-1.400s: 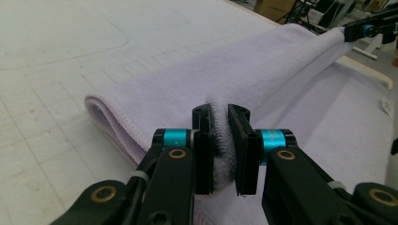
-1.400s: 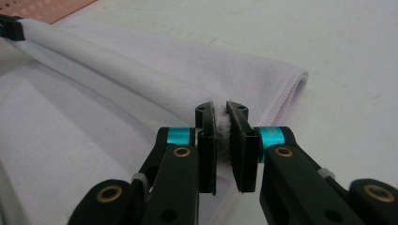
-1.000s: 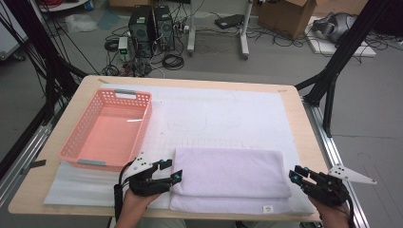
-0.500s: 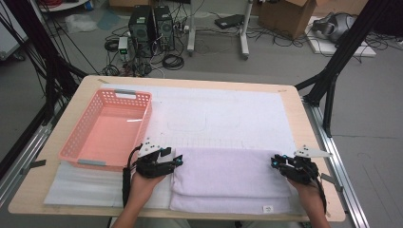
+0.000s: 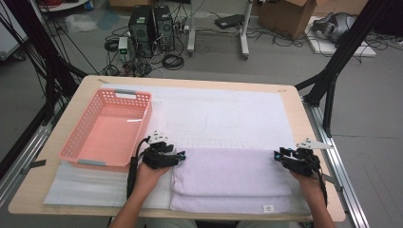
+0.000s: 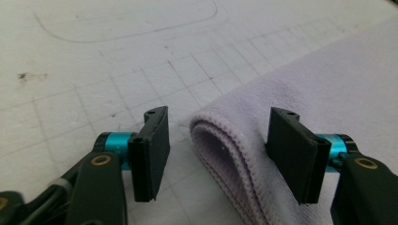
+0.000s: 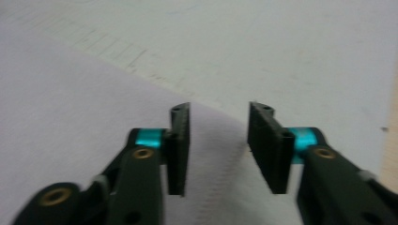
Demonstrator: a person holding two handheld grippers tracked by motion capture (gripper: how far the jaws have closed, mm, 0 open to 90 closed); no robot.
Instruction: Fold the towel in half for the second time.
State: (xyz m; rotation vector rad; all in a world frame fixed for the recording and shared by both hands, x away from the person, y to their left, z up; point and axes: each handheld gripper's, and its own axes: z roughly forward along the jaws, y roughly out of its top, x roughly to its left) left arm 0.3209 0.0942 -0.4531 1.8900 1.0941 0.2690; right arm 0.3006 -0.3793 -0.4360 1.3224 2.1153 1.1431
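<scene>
Two grippers sit at the far corners of the folded towel (image 5: 233,178), which lies at 6 o'clock on the table (image 5: 304,114). Left gripper (image 6: 218,150) stands open astride the fold, gripping nothing. Right gripper (image 7: 218,145) has just been opening, its jaws apart over the edge. Both should bite every layer before lifting. The towel's small label (image 5: 268,208) is unreadable.
</scene>
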